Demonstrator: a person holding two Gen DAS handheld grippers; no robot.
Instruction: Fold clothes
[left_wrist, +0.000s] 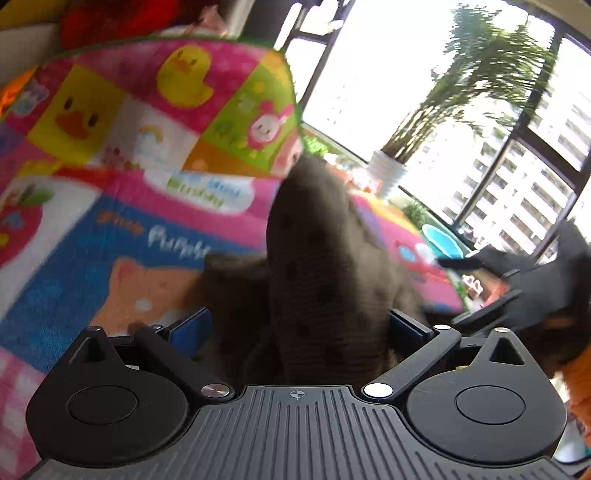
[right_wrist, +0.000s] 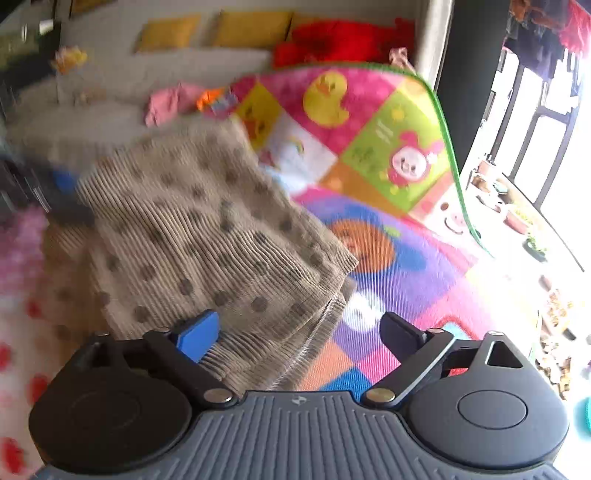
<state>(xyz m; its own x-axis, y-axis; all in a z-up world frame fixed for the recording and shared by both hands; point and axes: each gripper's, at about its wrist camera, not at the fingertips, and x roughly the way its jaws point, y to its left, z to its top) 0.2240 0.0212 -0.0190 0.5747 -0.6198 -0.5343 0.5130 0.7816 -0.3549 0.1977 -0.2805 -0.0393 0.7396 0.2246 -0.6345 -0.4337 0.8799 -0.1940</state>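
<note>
A beige ribbed garment with dark dots (right_wrist: 207, 236) hangs over the colourful play mat (right_wrist: 388, 155). In the left wrist view the same garment (left_wrist: 325, 266) bunches up between the blue pads of my left gripper (left_wrist: 299, 328), whose jaws stand wide apart with cloth filling the gap. My right gripper (right_wrist: 299, 332) is open; the garment's hem lies over its left blue pad (right_wrist: 197, 334) and its right finger is bare. The right gripper also shows at the right edge of the left wrist view (left_wrist: 517, 280). The left gripper appears blurred at the garment's far left corner (right_wrist: 62, 195).
A beige sofa (right_wrist: 147, 74) with yellow cushions, a red item and a pink cloth stands behind the mat. Large windows (left_wrist: 480, 110) with a potted plant (left_wrist: 388, 170) and a teal bowl lie to the right. The mat's far edge curls upward.
</note>
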